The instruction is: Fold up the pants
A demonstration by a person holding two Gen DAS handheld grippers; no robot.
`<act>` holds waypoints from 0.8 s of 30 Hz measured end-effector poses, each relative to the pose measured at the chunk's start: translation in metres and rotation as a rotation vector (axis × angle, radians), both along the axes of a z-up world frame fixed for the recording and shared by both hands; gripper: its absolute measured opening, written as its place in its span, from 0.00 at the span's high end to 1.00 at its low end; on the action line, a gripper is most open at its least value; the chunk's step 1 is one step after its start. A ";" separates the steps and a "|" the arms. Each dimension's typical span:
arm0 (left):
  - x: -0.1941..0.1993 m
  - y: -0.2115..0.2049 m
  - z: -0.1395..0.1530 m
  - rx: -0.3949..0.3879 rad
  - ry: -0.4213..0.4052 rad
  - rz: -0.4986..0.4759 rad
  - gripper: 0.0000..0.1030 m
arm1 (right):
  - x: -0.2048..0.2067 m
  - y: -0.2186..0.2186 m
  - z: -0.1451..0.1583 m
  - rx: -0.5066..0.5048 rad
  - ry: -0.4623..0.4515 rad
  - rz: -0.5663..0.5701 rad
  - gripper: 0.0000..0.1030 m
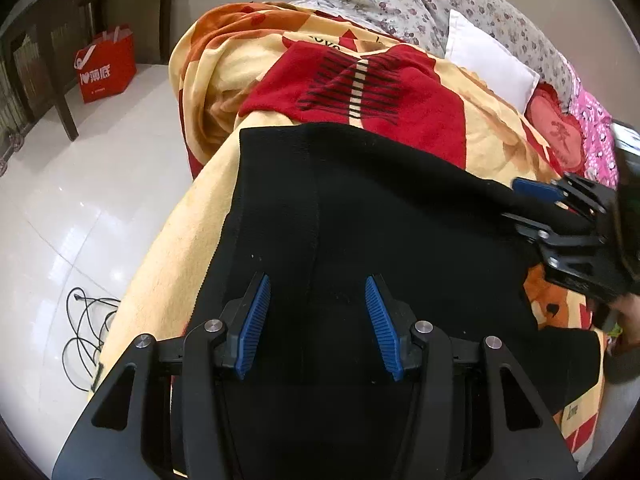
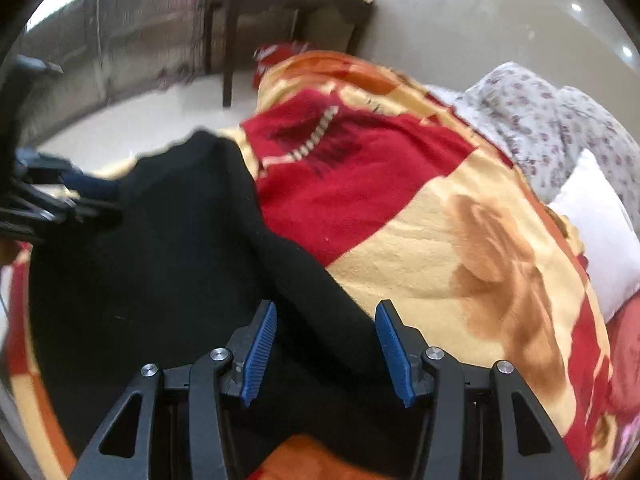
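Black pants lie spread on a yellow, orange and red blanket on a bed. My left gripper is open, low over the pants' near part, with black cloth between and under its blue pads. My right gripper shows at the right of the left wrist view, at the pants' right edge. In the right wrist view the right gripper is open over the right edge of the pants. The left gripper shows at the left there, at the pants' far corner.
A white pillow and floral bedding lie at the head of the bed. A red bag stands on the tiled floor by a dark wooden table. Black cables lie on the floor left of the bed.
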State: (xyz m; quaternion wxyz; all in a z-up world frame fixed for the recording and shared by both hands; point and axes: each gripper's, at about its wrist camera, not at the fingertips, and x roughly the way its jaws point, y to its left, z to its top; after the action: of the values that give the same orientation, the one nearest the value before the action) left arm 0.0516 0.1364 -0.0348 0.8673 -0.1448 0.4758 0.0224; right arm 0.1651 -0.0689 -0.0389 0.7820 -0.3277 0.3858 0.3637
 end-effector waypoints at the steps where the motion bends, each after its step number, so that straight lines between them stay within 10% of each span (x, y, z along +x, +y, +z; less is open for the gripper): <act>1: 0.001 -0.001 0.000 0.005 0.000 -0.002 0.52 | 0.005 0.001 -0.004 -0.008 0.002 -0.011 0.53; 6: 0.002 0.004 0.002 -0.019 0.001 0.004 0.52 | -0.013 -0.008 -0.003 0.076 0.002 -0.020 0.91; 16: -0.062 0.052 0.066 0.003 -0.179 0.181 0.52 | -0.143 -0.050 0.046 0.264 0.021 0.006 0.93; 24: -0.096 0.058 0.081 -0.001 -0.221 0.213 0.41 | -0.191 -0.058 -0.018 0.299 0.204 -0.102 0.91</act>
State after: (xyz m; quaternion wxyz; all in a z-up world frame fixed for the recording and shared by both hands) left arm -0.0447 0.1939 0.0458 0.9071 -0.1965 0.3592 0.0980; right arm -0.0263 -0.1266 -0.0572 0.7961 -0.1494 0.4211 0.4081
